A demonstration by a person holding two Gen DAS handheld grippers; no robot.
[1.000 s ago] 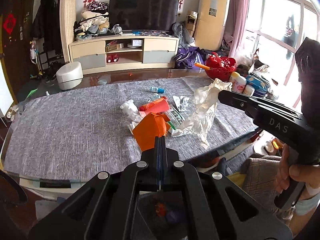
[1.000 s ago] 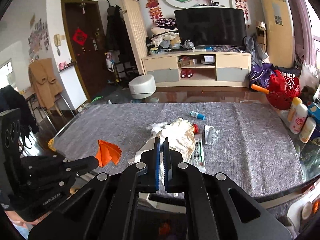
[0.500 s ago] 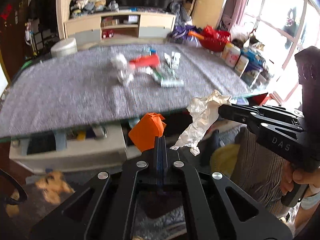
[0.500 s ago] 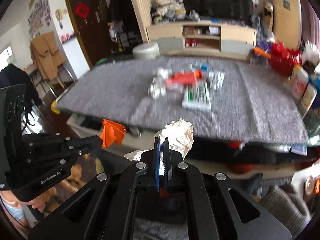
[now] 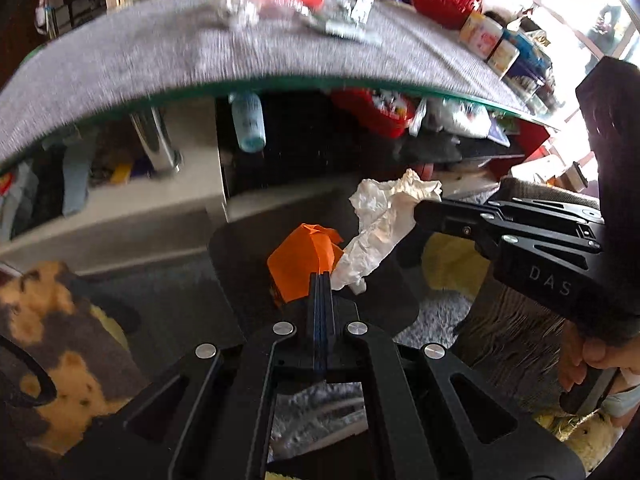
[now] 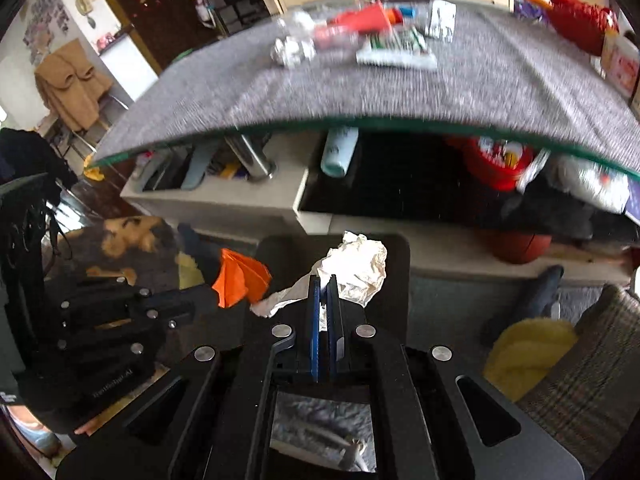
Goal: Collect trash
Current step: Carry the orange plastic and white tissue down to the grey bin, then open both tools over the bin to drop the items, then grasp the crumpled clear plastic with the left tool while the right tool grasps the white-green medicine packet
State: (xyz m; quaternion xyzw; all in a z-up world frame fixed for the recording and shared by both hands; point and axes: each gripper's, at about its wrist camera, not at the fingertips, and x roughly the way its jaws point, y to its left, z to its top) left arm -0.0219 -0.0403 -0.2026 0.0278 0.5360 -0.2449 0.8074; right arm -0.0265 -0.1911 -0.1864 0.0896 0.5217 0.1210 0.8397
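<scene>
My left gripper point(image 5: 321, 276) is shut on an orange paper scrap point(image 5: 301, 258), which also shows in the right wrist view point(image 6: 239, 278). My right gripper point(image 6: 325, 280) is shut on a crumpled white paper point(image 6: 354, 268), seen from the left wrist view point(image 5: 384, 228) at the right gripper's tip. Both are held low in front of the table, over a dark round bin point(image 5: 240, 264) on the floor. More trash stays on the grey table top point(image 6: 400, 84): a red tube point(image 6: 360, 22), crumpled foil point(image 6: 292, 50) and a green-white pack point(image 6: 396, 50).
The table's glass edge point(image 5: 280, 80) curves above the grippers. Under it are a shelf with a blue bottle point(image 5: 250, 126) and a red tub point(image 5: 376, 114). A patterned rug point(image 5: 60, 320), a yellow cloth point(image 6: 528, 352) and a plaid seat point(image 6: 592, 364) lie nearby.
Both grippers have come down from above the table top to below its front edge, carrying the orange scrap and the white paper over the bin.
</scene>
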